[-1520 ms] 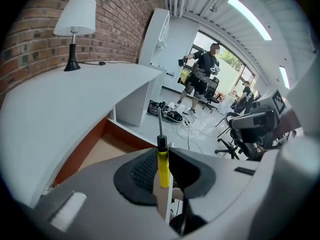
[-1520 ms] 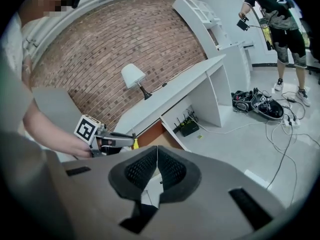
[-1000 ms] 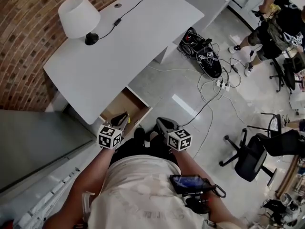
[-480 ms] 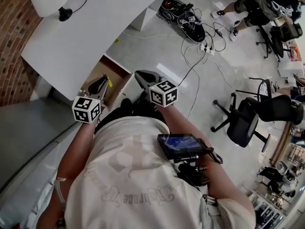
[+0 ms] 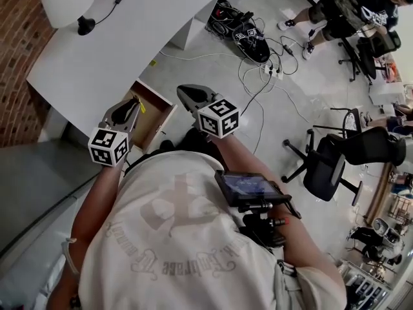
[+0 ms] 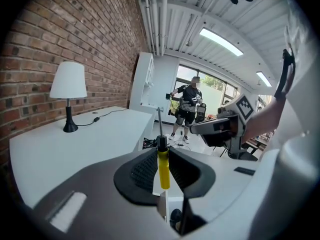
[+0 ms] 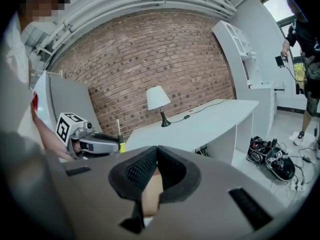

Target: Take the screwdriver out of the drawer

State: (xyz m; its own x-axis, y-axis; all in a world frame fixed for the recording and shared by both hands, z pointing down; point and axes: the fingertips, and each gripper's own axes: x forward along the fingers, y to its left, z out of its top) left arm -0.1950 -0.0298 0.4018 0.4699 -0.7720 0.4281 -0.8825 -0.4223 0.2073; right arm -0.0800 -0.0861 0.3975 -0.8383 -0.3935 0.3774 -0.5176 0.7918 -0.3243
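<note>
My left gripper (image 6: 161, 154) is shut on a screwdriver (image 6: 163, 166) with a yellow handle, its black collar and thin metal shaft pointing up. In the head view the left gripper (image 5: 131, 110) hangs above the open wooden drawer (image 5: 157, 117) under the white desk (image 5: 116, 50), with the yellow handle (image 5: 142, 108) just showing. My right gripper (image 5: 185, 96) is level beside it, over the floor, its jaws (image 7: 156, 153) closed on nothing. From the right gripper view the left gripper (image 7: 106, 145) and the screwdriver (image 7: 120, 143) show at the left.
A white lamp (image 5: 64, 2) with a black cord stands on the desk by the brick wall (image 5: 13, 76). Bags and a tangle of cables (image 5: 248, 37) lie on the floor. Black office chairs (image 5: 329, 166) and a person (image 5: 348, 8) are at the right.
Both grippers have risen, and the left one has carried the screwdriver up from the drawer mouth to above the desk edge. The head view has swung, so the desk sits higher left.
</note>
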